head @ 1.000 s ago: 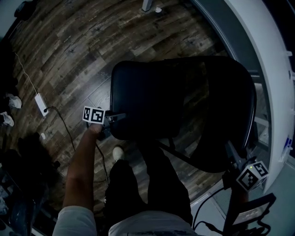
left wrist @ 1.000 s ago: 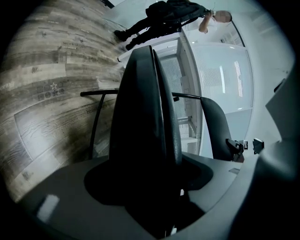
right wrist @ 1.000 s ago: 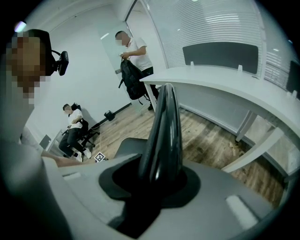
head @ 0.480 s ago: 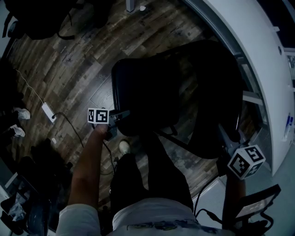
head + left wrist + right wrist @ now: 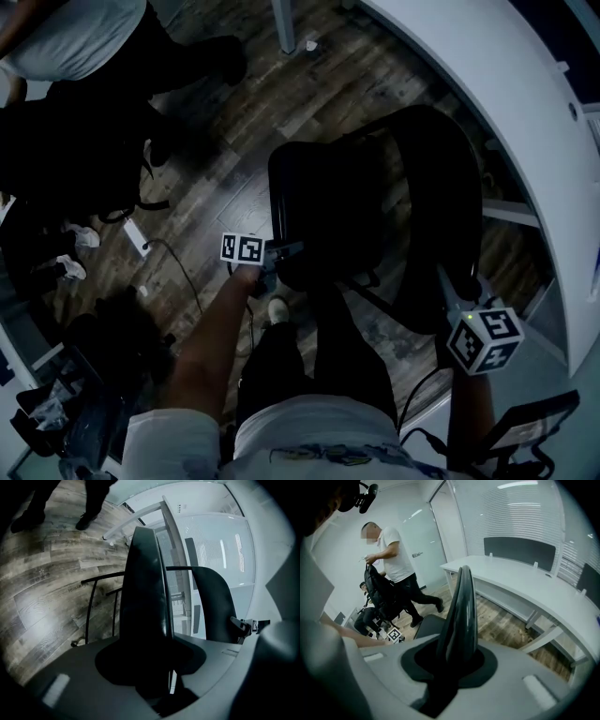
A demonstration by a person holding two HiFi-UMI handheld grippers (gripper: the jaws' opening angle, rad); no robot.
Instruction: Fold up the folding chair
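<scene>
The black folding chair stands on the wood floor, its seat (image 5: 328,211) tipped up steeply toward the backrest (image 5: 441,216). My left gripper (image 5: 281,253) holds the seat's front edge (image 5: 145,597), which runs down between its jaws; the jaws are closing on it. My right gripper (image 5: 450,291) holds the top edge of the backrest (image 5: 461,611), and its jaws are closing on that edge too. In the left gripper view the backrest (image 5: 213,602) shows behind the seat, with the right gripper (image 5: 246,626) at its edge.
A curved white desk (image 5: 506,122) runs close behind the chair on the right. Another person (image 5: 75,56) with a black bag stands at the upper left. A power strip (image 5: 141,239) and its cable lie on the floor. My own shoe (image 5: 278,309) is under the seat.
The seat has swung upward toward the backrest, so the chair looks narrower. My left gripper rose with the seat edge. Another person has come into view at the upper left.
</scene>
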